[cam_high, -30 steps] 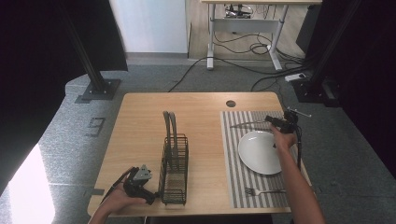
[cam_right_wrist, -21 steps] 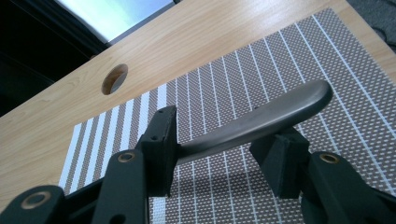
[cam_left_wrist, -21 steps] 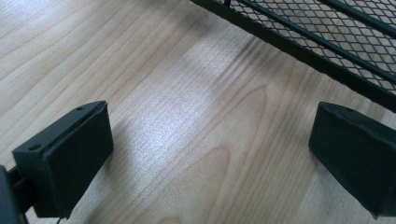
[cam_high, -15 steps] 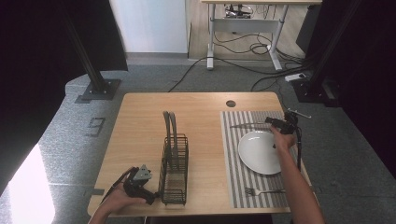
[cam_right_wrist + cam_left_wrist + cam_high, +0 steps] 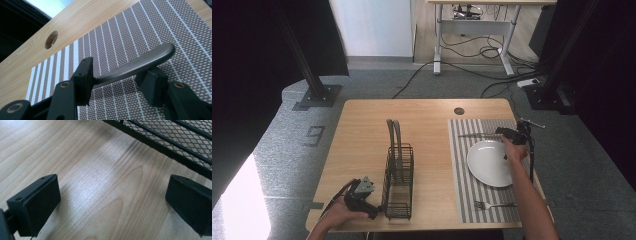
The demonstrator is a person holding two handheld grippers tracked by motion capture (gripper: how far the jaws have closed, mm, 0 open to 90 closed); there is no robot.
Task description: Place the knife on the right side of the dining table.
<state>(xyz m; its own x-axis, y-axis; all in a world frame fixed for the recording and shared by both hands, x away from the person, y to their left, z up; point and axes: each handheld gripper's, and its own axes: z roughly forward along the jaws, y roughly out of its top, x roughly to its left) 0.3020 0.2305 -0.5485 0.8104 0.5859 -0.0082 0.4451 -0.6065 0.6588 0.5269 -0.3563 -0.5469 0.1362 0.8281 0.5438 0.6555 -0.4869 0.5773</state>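
Note:
A grey metal knife [image 5: 474, 135] lies on the striped placemat [image 5: 459, 170] just beyond the white plate [image 5: 489, 162]. My right gripper [image 5: 504, 132] is at the knife's handle end. In the right gripper view the handle [image 5: 140, 65] runs slantwise between the jaws of the right gripper [image 5: 117, 72]; the jaws stand apart on either side, the left one touching it. My left gripper [image 5: 372, 212] rests low at the table's front left beside the black wire basket [image 5: 398, 185]. In its own view the left gripper [image 5: 112, 195] is open over bare wood.
A fork [image 5: 492, 205] lies on the placemat's near edge. The basket's mesh wall [image 5: 175, 142] is right ahead of the left jaws. A round cable hole [image 5: 459, 111] sits at the table's back. Cables and stands surround the table on the floor.
The right gripper has edged slightly left and nearer, closing in on the knife's handle. The knife and the left gripper have stayed put.

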